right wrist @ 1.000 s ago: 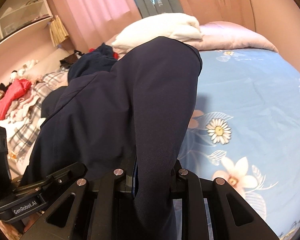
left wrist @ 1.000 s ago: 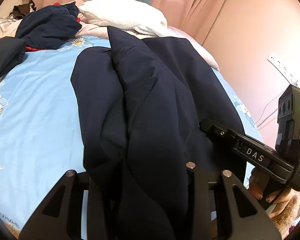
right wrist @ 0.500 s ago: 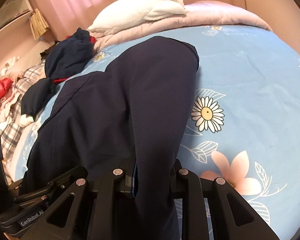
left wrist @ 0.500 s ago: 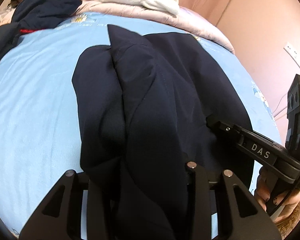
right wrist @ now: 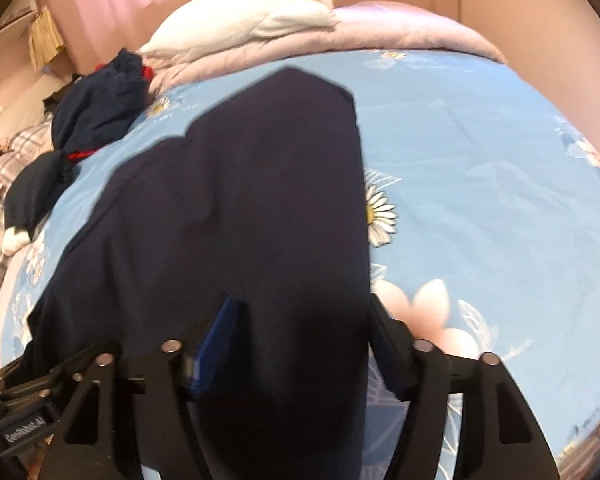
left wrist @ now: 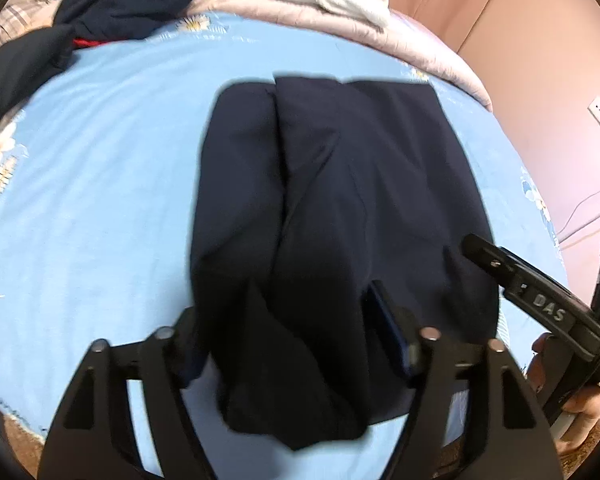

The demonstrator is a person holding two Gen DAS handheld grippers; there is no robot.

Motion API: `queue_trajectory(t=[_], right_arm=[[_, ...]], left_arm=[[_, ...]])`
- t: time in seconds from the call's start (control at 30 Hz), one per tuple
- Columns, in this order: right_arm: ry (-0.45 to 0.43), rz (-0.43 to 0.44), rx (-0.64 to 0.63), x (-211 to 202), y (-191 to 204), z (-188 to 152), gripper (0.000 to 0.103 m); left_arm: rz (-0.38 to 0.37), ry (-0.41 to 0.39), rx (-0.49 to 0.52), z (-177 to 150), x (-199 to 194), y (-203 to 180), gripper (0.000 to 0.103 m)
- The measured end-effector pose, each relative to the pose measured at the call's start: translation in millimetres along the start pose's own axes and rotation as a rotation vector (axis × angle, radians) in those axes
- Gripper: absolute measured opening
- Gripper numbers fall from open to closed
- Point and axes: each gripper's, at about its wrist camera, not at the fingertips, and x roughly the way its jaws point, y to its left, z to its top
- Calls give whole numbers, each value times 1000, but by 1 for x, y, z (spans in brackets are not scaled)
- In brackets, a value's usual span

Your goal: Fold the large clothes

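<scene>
The left gripper and right gripper had just been opening; both jaws stood wide, pads clear of the dark navy folded garment lying between them on the light-blue floral bedsheet. Its near hem was hidden behind the fingers. At eleven o'clock, crumpled navy clothing was cut off.

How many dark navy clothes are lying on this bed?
2 that I can make out. The navy garment lies on the blue floral sheet, between both grippers' open jaws. A crumpled navy heap sits near the white pillow; it may hide more.
</scene>
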Motion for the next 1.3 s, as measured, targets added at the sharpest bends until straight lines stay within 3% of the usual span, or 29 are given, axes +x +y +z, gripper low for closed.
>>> queue_trajectory(t=[0.07,0.23,0.33,0.43,0.83,1.3], right_arm=[[-45,2,6,-20,-2,-1,85],[-151,-26,-26,-69,1,-5,102],[-198,-48,-51,-90,8,-6,102],[-219,-61,-53,-103,17,-5,102],[-312,-77,-73,-140,36,-11,102],[-274,-118,-94,-132,51,-22,102]], left_arm=[[14,-47,20,-2,-18,-1,82],[56,-164,61,-5,-64,-7,103],[53,-244,69,-10,-90,-8,103],[56,-273,88,-17,-108,-8,103],[27,-293,104,-14,-138,0,103],[63,-228,145,-21,-122,2,103]])
